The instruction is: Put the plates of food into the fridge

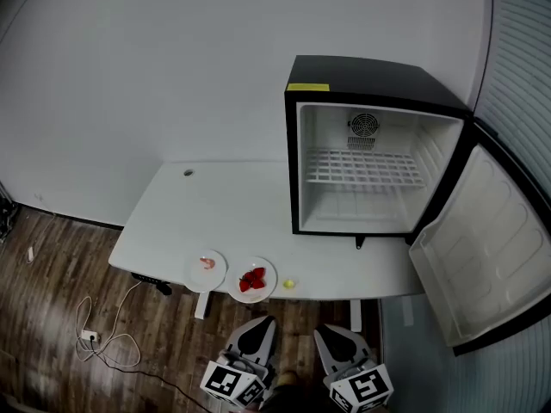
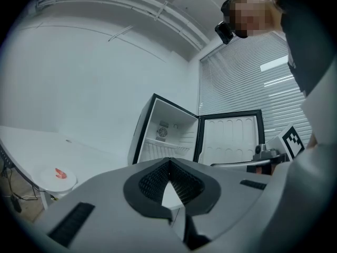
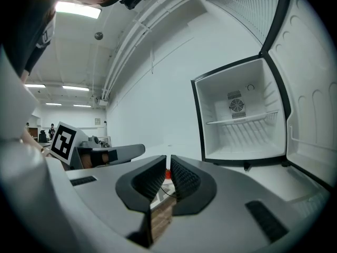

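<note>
Two white plates sit at the table's front edge: one with pink food (image 1: 207, 268) (image 2: 57, 175), one with red strawberries (image 1: 252, 280). The black mini fridge (image 1: 379, 157) (image 2: 163, 133) (image 3: 239, 115) stands on the right of the white table (image 1: 232, 205), open and empty, with a wire shelf inside. Both grippers hover just off the table's front edge, level, aimed at the table. My left gripper (image 1: 258, 323) (image 2: 169, 161) is shut and empty. My right gripper (image 1: 331, 329) (image 3: 168, 159) is shut and empty too; the strawberries (image 3: 167, 174) show beyond its tips.
The fridge door (image 1: 482, 256) (image 3: 310, 104) hangs wide open past the table's right end. A small yellow-green item (image 1: 289, 284) lies beside the strawberry plate. A cable and plug (image 1: 90, 338) lie on the wooden floor at the left. White wall behind, blinds at the right.
</note>
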Action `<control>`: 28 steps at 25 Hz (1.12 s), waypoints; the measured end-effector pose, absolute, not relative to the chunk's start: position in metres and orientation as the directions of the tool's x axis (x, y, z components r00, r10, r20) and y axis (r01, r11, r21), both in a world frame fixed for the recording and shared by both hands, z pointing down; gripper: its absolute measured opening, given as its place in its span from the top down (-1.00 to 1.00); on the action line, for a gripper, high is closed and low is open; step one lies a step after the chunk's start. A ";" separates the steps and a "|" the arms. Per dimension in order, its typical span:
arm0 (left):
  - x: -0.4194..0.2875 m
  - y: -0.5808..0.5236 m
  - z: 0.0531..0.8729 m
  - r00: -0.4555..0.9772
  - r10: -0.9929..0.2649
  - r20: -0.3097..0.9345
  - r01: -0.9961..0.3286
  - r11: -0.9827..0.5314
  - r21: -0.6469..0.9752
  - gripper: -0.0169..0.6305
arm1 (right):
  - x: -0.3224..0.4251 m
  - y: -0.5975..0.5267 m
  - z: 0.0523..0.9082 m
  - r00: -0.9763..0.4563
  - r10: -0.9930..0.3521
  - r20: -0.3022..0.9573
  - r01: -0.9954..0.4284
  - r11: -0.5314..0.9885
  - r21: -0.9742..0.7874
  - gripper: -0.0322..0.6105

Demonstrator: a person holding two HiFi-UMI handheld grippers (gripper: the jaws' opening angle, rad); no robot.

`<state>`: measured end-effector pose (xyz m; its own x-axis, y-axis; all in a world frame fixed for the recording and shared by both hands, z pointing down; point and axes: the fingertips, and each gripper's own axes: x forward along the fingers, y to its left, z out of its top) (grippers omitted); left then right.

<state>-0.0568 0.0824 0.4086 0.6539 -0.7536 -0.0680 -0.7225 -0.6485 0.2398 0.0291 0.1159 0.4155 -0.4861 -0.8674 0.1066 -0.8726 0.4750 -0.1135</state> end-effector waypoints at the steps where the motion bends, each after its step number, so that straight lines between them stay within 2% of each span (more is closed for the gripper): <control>1: -0.060 0.075 0.412 0.649 -0.758 -0.062 -0.728 -0.642 0.240 0.93 | 0.026 0.109 0.419 -0.485 -0.867 0.116 -0.874 0.474 -0.109 0.88; 8: -0.079 0.028 0.431 0.628 -0.777 -0.035 -0.749 -0.616 0.243 0.93 | 0.013 0.060 0.456 -0.467 -0.856 0.223 -0.883 0.463 -0.071 0.87; 10: -0.083 0.018 0.438 0.630 -0.776 -0.028 -0.748 -0.616 0.246 0.93 | 0.009 0.047 0.468 -0.460 -0.850 0.257 -0.886 0.457 -0.077 0.73; 19: -0.082 -0.017 0.477 0.638 -0.770 -0.010 -0.745 -0.620 0.248 0.93 | 0.000 -0.003 0.526 -0.382 -0.862 0.334 -0.923 0.375 -0.088 0.51; 24: -0.083 -0.027 0.490 0.635 -0.772 -0.039 -0.743 -0.623 0.245 0.93 | -0.003 -0.021 0.552 -0.329 -0.866 0.377 -0.941 0.335 -0.051 0.36; 28: -0.085 -0.029 0.494 0.626 -0.778 -0.048 -0.747 -0.616 0.250 0.93 | -0.005 -0.033 0.566 -0.291 -0.867 0.405 -0.951 0.310 -0.018 0.32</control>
<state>-0.0854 -0.0291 0.4943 0.6260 -0.7784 -0.0478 -0.7469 -0.6160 0.2504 -0.0048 -0.0326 0.5659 -0.2905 -0.8667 0.4054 -0.9505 0.3101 -0.0181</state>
